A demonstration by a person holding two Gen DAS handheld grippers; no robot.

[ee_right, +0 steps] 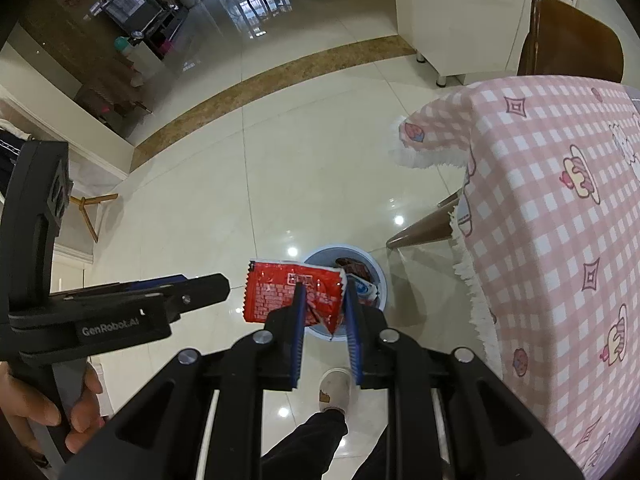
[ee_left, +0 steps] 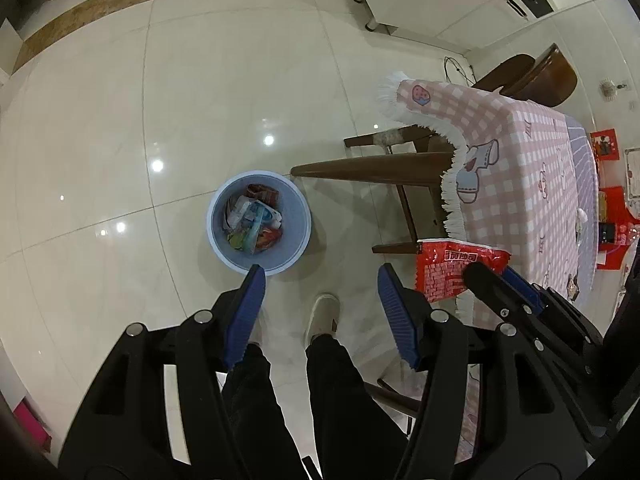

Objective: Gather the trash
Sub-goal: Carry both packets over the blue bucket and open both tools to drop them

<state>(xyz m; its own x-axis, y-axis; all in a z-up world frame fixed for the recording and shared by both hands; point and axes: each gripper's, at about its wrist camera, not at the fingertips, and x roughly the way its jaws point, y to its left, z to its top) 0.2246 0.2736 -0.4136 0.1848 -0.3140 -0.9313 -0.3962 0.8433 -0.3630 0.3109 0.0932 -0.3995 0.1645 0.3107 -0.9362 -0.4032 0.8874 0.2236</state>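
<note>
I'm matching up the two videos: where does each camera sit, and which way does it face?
Left wrist view: on the left gripper, looking steeply down at the blue bin; its open, empty fingers, the person's legs and a shoe show.
Right wrist view: on the right gripper, looking down over the red wrapper it pinches; one shoe and the hand holding the left gripper show.
Both share the bin, wrapper, floor and pink checked tablecloth.

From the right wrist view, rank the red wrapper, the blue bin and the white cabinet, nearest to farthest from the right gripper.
1. Red wrapper: pinched in the right gripper.
2. Blue bin: on the floor just beyond, below the wrapper.
3. White cabinet: far back, upper right.
</note>
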